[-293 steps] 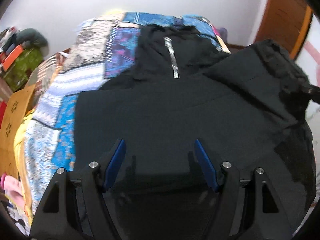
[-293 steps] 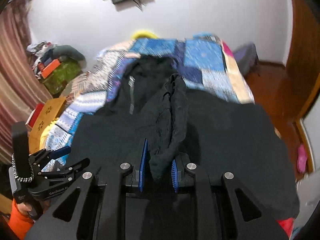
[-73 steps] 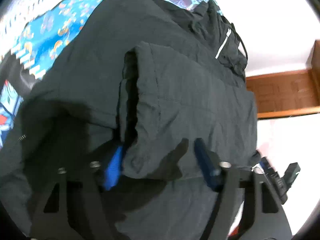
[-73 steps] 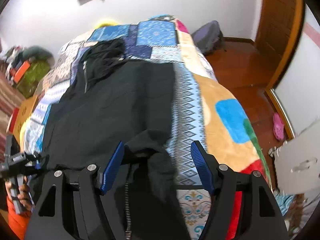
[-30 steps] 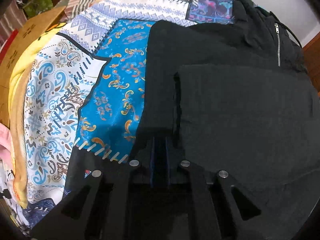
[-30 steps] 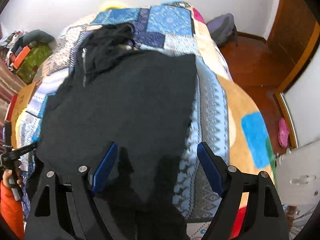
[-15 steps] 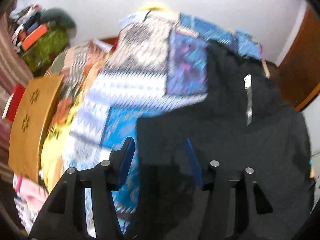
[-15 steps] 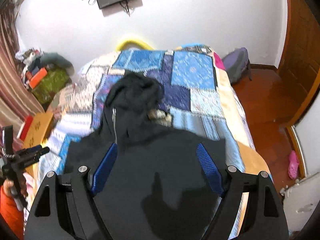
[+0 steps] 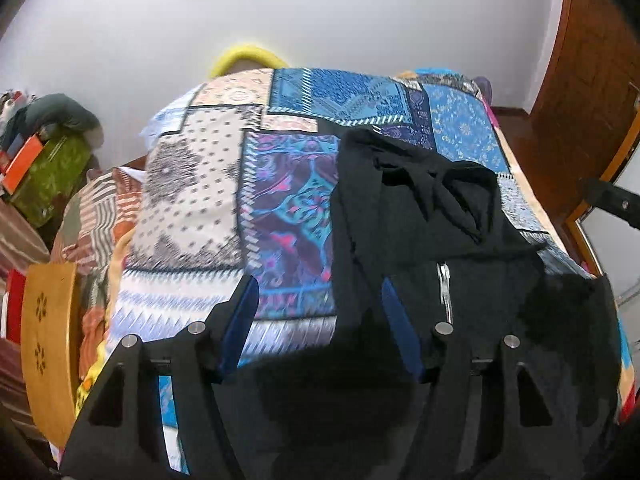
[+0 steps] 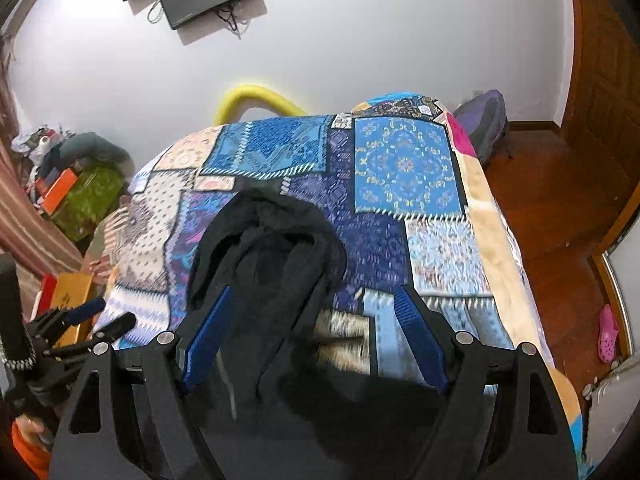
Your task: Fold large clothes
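Both hand-held grippers are wide open and hold nothing. From its own camera, the left hand-held gripper [image 9: 318,324] hangs over the left edge of the black jacket [image 9: 460,264]. From its camera, the right hand-held gripper [image 10: 314,338] hangs over the hood [image 10: 264,248] and the bedspread [image 10: 404,168] beside it.

The jacket lies flat on the bed. In the left view it fills the space from the middle toward 5 o'clock. Its long side runs from 6 o'clock up to 12 o'clock. The hood is the far end and points at the wall [image 9: 360,24], toward 12 o'clock. The silver zipper [image 9: 444,292] runs the same way, down the middle of the front.

I think the sides are already folded in, because no sleeves stick out. So the step now looks like a pause between folds. The next move may be to fold the jacket the short way. For that, each hand-held gripper needs to go down to one end, pinch a corner and bring it over to the other end. Both should move together so the cloth stays straight. The hood is bunched up and may need to be tucked flat first.
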